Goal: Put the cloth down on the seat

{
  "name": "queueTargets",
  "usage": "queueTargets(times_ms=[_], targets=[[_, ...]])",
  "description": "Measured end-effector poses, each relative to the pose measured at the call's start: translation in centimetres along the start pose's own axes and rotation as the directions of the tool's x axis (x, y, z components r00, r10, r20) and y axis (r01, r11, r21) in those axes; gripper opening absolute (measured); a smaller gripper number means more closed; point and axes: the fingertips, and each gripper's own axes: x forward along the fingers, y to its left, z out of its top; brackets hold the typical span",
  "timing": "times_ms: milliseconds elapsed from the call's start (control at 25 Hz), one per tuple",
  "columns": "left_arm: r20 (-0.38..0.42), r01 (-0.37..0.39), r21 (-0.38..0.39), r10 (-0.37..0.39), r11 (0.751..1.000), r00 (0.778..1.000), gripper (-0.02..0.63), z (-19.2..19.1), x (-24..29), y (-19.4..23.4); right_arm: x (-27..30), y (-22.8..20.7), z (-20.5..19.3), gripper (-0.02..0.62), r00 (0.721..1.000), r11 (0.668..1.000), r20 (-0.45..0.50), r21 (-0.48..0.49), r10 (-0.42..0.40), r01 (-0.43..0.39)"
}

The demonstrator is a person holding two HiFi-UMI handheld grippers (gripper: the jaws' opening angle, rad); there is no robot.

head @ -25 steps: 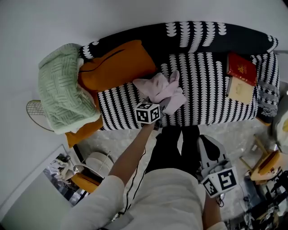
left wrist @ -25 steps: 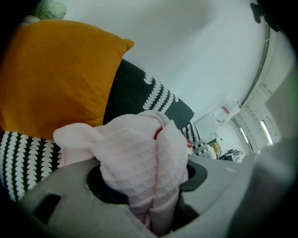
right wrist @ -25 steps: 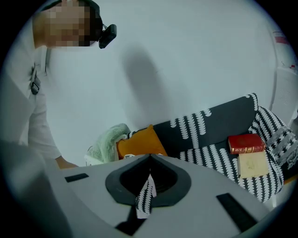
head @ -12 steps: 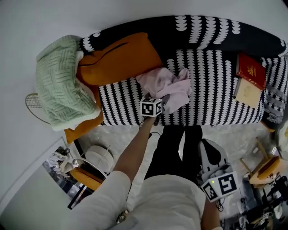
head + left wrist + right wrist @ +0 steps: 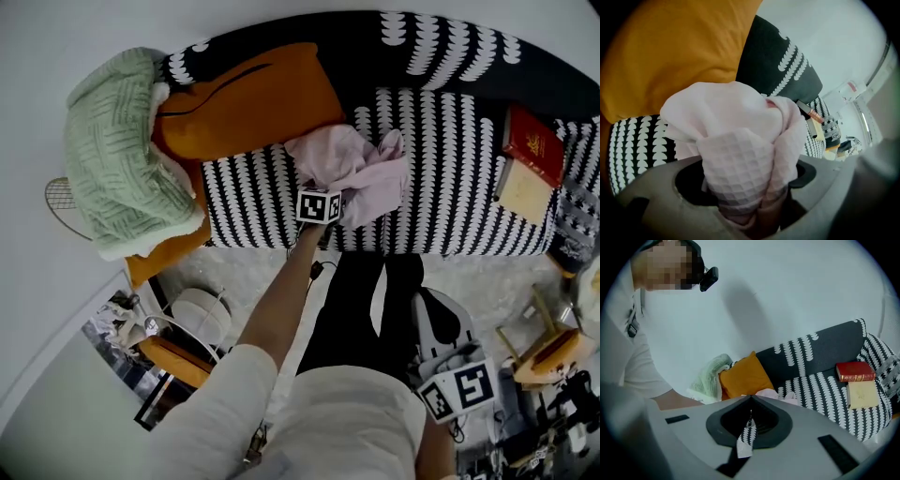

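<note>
Pink waffle cloth (image 5: 352,173) bunched on striped seat (image 5: 450,187) near front edge, touching orange cushion (image 5: 248,108). Bare seat between cloth and red book (image 5: 534,145). Left gripper (image 5: 339,211) at cloth's near side. Right gripper (image 5: 429,305) low beside person's legs, well apart from the seat.

Left gripper view: jaws just been opening, now apart, cloth (image 5: 736,140) heaped between them.

Right gripper view: jaws closed, nothing held; cloth (image 5: 771,393) ahead on seat.

No text is legible, even on the red book (image 5: 532,145).
</note>
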Motion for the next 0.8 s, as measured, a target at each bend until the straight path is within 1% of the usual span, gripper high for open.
queueTargets(times_ms=[160,320,440,600,800], targets=[[-0.003,0.037,0.005,-0.037,0.999,0.999,0.432,-0.3,0.2,-0.6,-0.1,0.3,0.0,0.008,1.000,1.000,0.005,-0.005,0.005,-0.005],[-0.014,0.036,0.020,-0.036,0.999,0.999,0.463,-0.6,-1.3,-0.9,-0.4,0.9,0.6,0.008,1.000,1.000,0.017,-0.020,0.011,-0.011],[-0.024,0.036,0.023,-0.036,0.999,0.999,0.469,-1.3,-2.7,-1.3,-1.0,1.5,1.3,0.008,0.999,0.999,0.030,-0.032,0.013,-0.012],[-0.015,0.041,0.012,-0.041,0.999,0.999,0.472,-1.4,-4.7,-1.9,-1.9,2.5,2.2,0.008,0.999,0.998,0.048,-0.060,0.020,-0.017],[0.025,0.047,0.010,-0.047,0.999,0.999,0.472,-0.9,-7.5,-2.6,-2.9,3.8,3.2,0.008,0.997,0.995,0.070,-0.099,0.033,-0.026]])
